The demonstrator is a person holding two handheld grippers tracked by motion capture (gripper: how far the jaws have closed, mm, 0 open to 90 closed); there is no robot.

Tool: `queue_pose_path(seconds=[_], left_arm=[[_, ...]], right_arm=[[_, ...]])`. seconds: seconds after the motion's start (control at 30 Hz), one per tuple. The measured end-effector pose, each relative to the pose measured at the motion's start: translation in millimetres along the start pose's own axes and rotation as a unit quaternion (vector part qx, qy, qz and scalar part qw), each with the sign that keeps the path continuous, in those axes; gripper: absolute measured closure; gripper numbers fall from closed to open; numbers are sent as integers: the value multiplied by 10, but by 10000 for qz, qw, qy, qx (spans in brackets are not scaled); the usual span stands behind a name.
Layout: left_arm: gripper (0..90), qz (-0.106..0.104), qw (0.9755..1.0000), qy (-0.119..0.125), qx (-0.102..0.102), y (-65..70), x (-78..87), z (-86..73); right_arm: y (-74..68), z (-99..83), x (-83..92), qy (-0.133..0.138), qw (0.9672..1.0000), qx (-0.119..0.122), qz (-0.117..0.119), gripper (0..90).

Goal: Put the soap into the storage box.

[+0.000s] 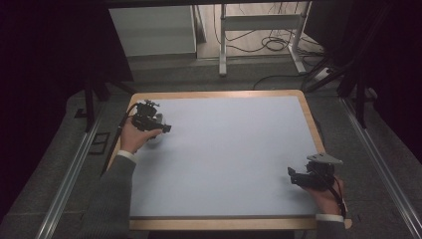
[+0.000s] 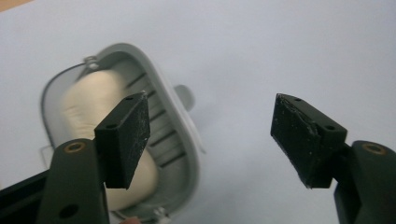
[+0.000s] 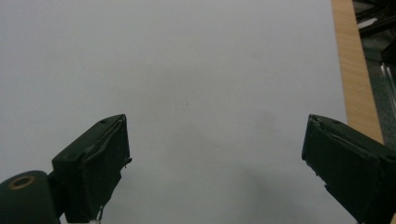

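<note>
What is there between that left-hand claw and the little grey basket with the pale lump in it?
Nothing visible. In the left gripper view, the left gripper stands open with only bare table surface between its jaws. The grey basket with the pale lump lies just behind one jaw, off to the side.

A lab: dark curtains [image 1: 45, 59], floor cables [image 1: 268, 45], bare worktable [image 1: 224, 149].

Grey slotted dish [image 2: 173, 140] holding cream soap [image 2: 88, 107] on table's left.
</note>
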State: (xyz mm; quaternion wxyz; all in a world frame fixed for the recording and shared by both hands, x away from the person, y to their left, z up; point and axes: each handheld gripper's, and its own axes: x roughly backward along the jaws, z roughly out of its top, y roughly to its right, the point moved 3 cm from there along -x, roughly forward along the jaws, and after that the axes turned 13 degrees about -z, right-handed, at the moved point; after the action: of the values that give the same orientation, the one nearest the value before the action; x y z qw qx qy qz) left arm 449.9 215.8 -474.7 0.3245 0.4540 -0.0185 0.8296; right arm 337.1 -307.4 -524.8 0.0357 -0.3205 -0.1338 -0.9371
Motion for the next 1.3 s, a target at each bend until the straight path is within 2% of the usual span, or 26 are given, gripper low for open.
queue_pose_path(seconds=[0.13, 0.2, 0.27, 0.37, 0.4, 0.47, 0.53, 0.77, 0.87, 0.9, 1.07, 1.17, 1.3], left_arm=[[272, -109, 9996, 83, -228, 123, 44, -68], [271, -200, 9989, 165, -399, 225, 82, -147], [269, -224, 9986, 175, -454, 258, 85, -176], [269, -281, 9972, 317, -623, 374, 85, -277], [270, -315, 9961, 378, -727, 461, 73, -351], [264, -343, 9957, 391, -768, 502, 62, -388], [263, -454, 9948, 425, -808, 601, 34, -500], [256, -630, 9938, 427, -807, 718, -26, -721], [255, -661, 9939, 496, -725, 748, -62, -820], [255, -743, 9935, 530, -674, 764, -86, -873], [253, -894, 9929, 605, -498, 791, -162, -1040], [251, -847, 9939, 513, -480, 768, -179, -1084], [252, -869, 9935, 591, -447, 740, -152, -1085]], right_arm=[[-5, 25, 40, 114, 9999, 7, -6, 74], [-2, 31, 56, 126, 9999, 9, -10, 74], [-1, 28, 54, 124, 9999, 10, -8, 74], [-4, 24, 46, 108, 9999, 15, -4, 74], [-4, 26, 47, 113, 9999, 16, -1, 74], [-4, 26, 48, 114, 9999, 14, -1, 74], [-1, 26, 49, 106, 9999, -3, -4, 74], [-3, 26, 54, 119, 9999, 18, -1, 74], [-6, 26, 52, 113, 9999, 21, 4, 74], [-8, 26, 51, 114, 9999, 26, 6, 74], [-15, 25, 46, 90, 10000, 38, -2, 74], [-19, 25, 44, 93, 9999, 44, 9, 74], [-27, 27, 41, 96, 9999, 73, -3, 74]])
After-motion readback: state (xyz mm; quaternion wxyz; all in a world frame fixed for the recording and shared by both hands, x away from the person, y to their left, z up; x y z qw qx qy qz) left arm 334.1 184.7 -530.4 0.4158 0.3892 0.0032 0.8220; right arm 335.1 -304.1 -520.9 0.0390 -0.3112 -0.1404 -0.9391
